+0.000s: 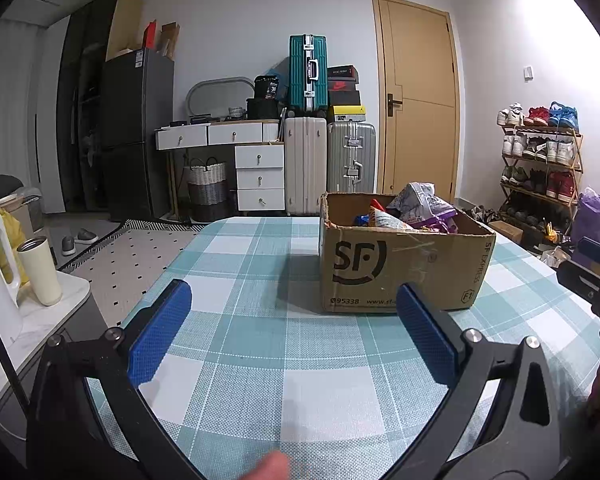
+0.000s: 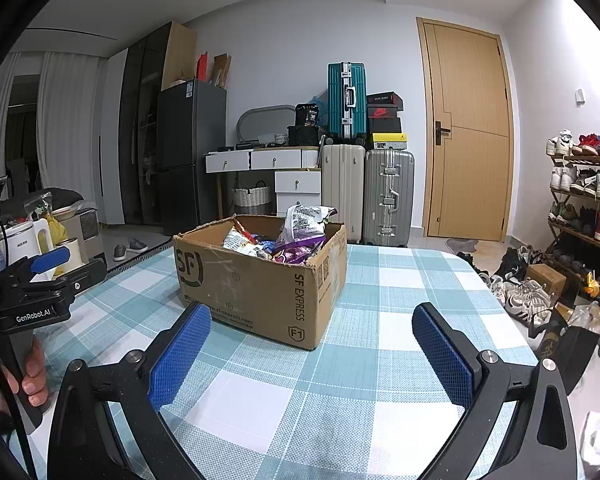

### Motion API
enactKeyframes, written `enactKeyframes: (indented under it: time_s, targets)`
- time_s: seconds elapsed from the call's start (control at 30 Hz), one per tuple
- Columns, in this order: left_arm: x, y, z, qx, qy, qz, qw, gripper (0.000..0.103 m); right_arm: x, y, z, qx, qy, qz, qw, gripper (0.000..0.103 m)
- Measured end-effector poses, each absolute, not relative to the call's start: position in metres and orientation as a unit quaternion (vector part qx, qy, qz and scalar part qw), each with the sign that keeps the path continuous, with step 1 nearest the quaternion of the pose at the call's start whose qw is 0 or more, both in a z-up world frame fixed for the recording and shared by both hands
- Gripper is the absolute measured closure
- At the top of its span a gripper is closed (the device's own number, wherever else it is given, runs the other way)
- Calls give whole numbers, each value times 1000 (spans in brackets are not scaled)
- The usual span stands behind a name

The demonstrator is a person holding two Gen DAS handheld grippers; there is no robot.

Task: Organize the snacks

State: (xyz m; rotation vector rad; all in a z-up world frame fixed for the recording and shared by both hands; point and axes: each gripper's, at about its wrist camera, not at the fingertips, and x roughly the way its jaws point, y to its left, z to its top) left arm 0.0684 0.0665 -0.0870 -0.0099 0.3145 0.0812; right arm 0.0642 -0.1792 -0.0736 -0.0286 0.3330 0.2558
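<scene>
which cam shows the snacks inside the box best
The right wrist view: it looks down into the cardboard box, showing several snack bags. The left wrist view sits lower, so the box wall hides most of them.

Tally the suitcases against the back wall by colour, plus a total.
Teal suitcase: 1, stacked on top of the cream one
Cream suitcase: 1, on the floor
Silver suitcase: 1, on the floor beside the cream one
Total: 3
</scene>
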Motion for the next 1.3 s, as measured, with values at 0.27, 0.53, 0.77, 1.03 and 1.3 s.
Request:
enactKeyframes:
  time_s: [0.27,0.53,0.77,1.03,1.3]
  targets:
    - [68,67,-87,-4,157,41,987,1,64,-179,-74,-14,165,127,978,1]
    - [68,67,-88,-5,157,41,987,1,64,-179,-74,-14,165,127,978,1]
    - [68,67,-87,-4,157,41,987,1,65,-179,-75,-14,165,127,978,1]
    - [68,67,-87,-4,156,41,987,1,65,-179,-75,-14,165,127,978,1]
    - [68,67,-87,-5,157,41,987,1,64,-179,-74,-14,165,127,978,1]
